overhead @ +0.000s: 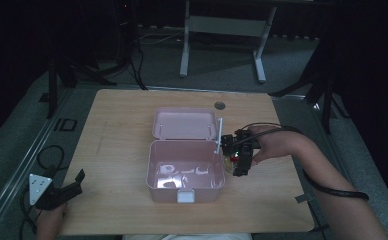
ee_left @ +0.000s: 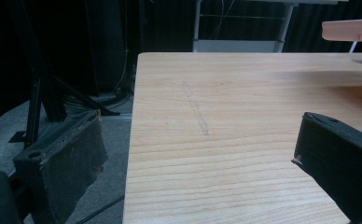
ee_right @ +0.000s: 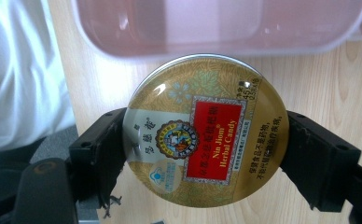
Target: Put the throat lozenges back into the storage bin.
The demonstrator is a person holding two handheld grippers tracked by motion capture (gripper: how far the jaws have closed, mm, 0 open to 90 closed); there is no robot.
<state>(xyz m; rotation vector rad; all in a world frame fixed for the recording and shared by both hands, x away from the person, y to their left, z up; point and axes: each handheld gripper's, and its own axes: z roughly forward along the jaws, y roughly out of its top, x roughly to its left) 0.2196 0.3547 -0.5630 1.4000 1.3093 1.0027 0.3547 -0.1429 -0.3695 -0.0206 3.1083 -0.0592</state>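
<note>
My right gripper (ee_right: 202,140) clamps a round candy tin (ee_right: 206,130) by its edges — just beside the open pink box (overhead: 154,170). My left gripper (ee_left: 198,163) rests with jaws apart, holding nothing — at the table (overhead: 117,130) corner.

High view: fixed overhead, person's side, looks fwd + down on whole light wooden table (overhead: 122,130). Left gripper view: low, near table's left edge, faces across bare wood twd far end; catches corner of open pink plastic box (ee_left: 351,30), shared w/ high view (overhead: 184,165). Right gripper view: v. close, looks down along jaws; round gold candy tin (ee_right: 206,128) before box rim (ee_right: 216,46).
</note>
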